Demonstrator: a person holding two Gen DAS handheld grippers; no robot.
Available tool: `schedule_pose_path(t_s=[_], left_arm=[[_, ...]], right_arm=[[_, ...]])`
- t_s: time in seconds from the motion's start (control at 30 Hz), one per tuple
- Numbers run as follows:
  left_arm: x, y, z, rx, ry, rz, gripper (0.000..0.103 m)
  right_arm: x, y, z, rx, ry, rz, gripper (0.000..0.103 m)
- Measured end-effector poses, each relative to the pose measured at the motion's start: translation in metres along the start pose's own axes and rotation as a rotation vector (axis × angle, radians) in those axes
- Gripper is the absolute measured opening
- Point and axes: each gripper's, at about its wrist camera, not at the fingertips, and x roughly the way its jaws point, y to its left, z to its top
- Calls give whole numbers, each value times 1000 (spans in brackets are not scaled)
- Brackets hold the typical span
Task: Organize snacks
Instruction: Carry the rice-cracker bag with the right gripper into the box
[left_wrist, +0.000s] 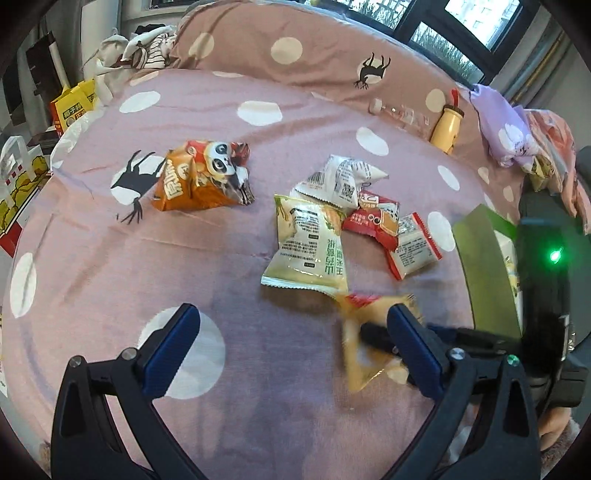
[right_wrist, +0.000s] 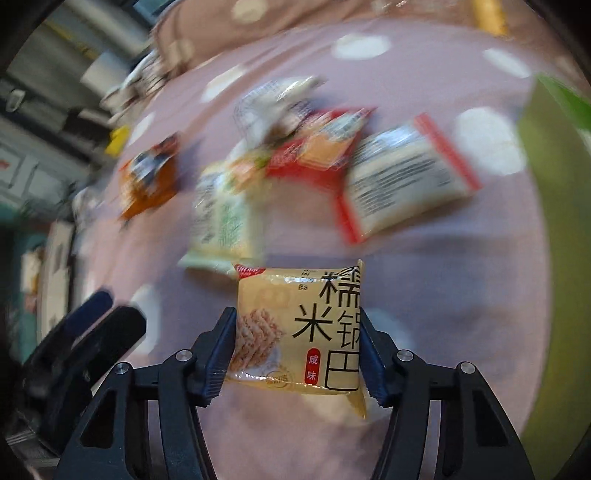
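Pink fabric bedspread (left_wrist: 229, 266) with white polka dots and black deer silhouettes covers the whole work surface. Nearest the left wrist camera, the left gripper (left_wrist: 295, 336) hovers over bare bedspread, jaws spread wide, nothing between them.

Right gripper (right_wrist: 297, 349) — blue pads pressed on both side edges of a yellow rice-cracker packet (right_wrist: 299, 332), held with its printed face toward the right wrist camera, above the bedspread. In the left wrist view the same packet (left_wrist: 369, 354) appears blurred, low right, just behind the left gripper's right finger.

Beyond it lies a loose cluster of snacks: a pale green packet (left_wrist: 306, 247), back side up; a red packet (left_wrist: 373, 225) touching it on the right; a red-edged white packet (left_wrist: 413, 247) overlapping the red one; a white packet (left_wrist: 340, 181) behind. An orange panda bag (left_wrist: 203, 177) sits well apart to the left.

Green box (left_wrist: 484, 266) at the right edge, flap up.

Farther back — a pillow (left_wrist: 295, 48) in matching fabric, with a yellow bottle (left_wrist: 447, 129) and a clear bottle (left_wrist: 402, 110) lying near its base. Lilac cloth (left_wrist: 506, 122) is bundled far right. Windows (left_wrist: 461, 26) run along the back; bags and clutter line the left bedside.
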Motion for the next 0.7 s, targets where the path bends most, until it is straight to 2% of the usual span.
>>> schedule_pose_path(t_s=[0.17, 0.27, 0.43, 0.53, 0.7], left_arm=[[-3, 1, 0, -31, 22, -29, 101], [-4, -3, -1, -33, 25, -50, 101], [5, -13, -5, -14, 53, -72, 99], [19, -23, -10, 13, 96, -94, 95], [43, -36, -20, 41, 182, -117, 84]], right_arm=[[-16, 3, -7, 4, -34, -26, 66], [-32, 1, -6, 7, -81, -52, 73], [-54, -23, -6, 94, -166, -12, 74], [-51, -30, -2, 145, -171, 18, 74], [-26, -24, 4, 177, -100, 92, 73]])
